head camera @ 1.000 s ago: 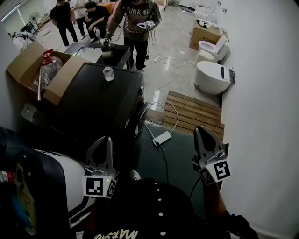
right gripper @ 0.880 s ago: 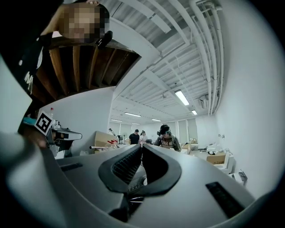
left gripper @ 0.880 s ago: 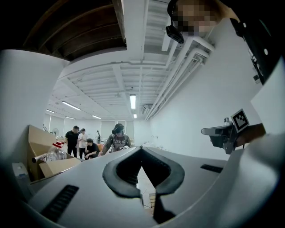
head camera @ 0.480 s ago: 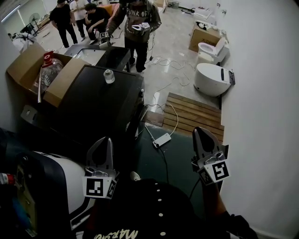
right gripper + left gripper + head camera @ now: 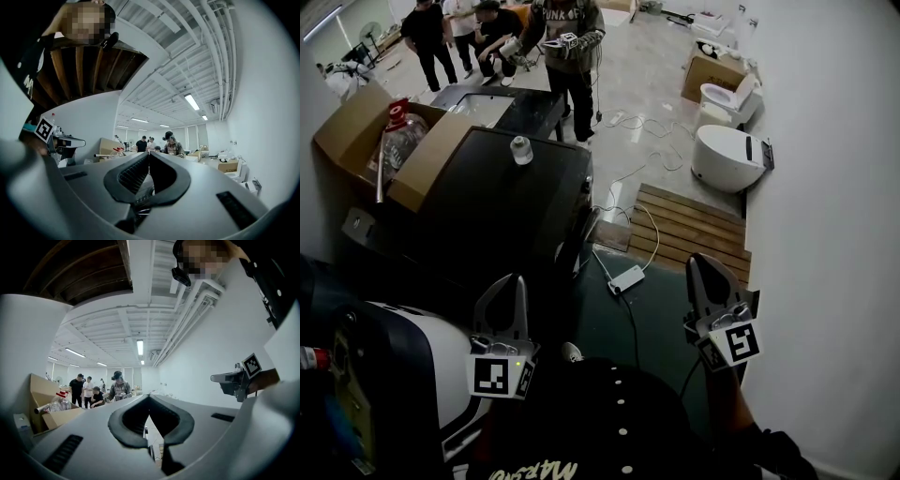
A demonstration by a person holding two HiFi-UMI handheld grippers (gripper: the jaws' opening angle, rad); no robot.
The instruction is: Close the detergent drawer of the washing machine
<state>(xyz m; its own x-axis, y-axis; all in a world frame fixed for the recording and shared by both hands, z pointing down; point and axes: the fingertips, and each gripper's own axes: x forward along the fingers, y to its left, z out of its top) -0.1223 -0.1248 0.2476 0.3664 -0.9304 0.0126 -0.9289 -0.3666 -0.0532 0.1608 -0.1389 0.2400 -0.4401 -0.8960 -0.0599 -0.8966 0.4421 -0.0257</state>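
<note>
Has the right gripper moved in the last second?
No. The right gripper stays put: its tip sits at the near edge of the wooden platform, right of the power strip, as before.

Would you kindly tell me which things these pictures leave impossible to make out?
- Detergent drawer: the washing machine lies dark at the head view's lower left edge, cut off; neither gripper view shows it, so open or closed is unclear.
- Small white object on the dark cabinet: too small to identify in the head view.
- Whatever lies at the person's feet: hidden by their dark top.
</note>
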